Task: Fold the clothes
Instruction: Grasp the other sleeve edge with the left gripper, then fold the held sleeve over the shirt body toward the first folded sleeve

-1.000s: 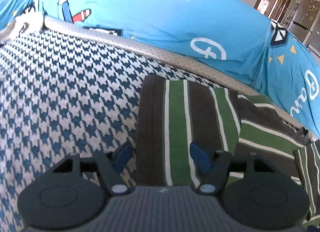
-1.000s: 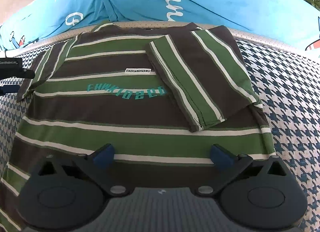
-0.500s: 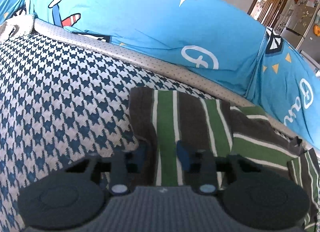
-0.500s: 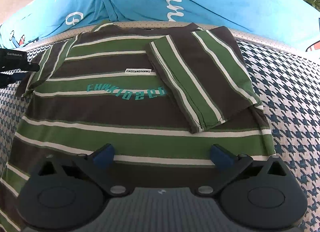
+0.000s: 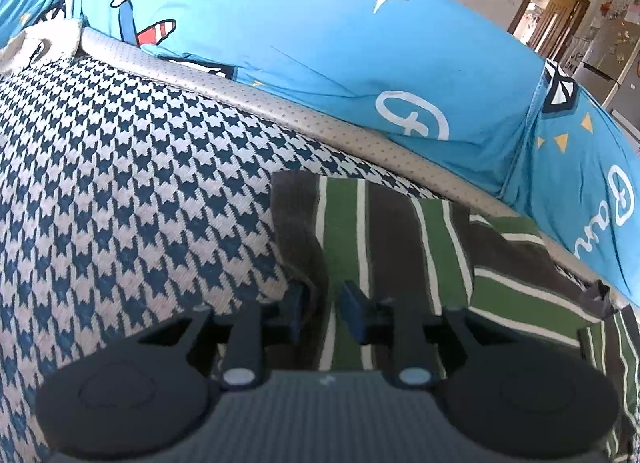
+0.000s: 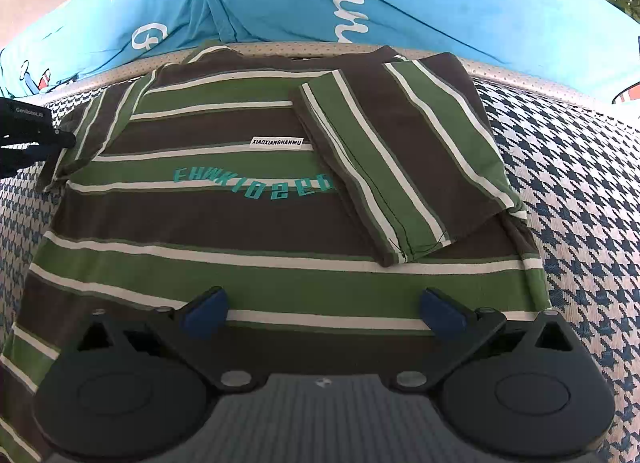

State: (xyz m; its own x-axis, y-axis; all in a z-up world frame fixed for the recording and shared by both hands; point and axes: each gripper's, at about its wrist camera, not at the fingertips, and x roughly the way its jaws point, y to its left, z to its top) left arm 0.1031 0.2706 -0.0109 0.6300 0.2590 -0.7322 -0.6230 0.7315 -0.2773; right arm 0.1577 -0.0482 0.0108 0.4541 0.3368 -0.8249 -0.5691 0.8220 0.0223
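Houndstooth sofa cushion [image 5: 140, 199]: left tongs [image 5: 320, 309] pinching striped green-brown T-shirt [image 6: 260, 231] sleeve [image 5: 360, 231], right tongs [image 6: 322, 307] spread; next, fold sleeve inward.

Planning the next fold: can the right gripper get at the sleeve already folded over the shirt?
Probably yes: the right gripper hangs open above the shirt, and nothing lies over the folded sleeve ahead.

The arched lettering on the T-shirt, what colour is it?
Teal lettering, clearest in the right wrist view.
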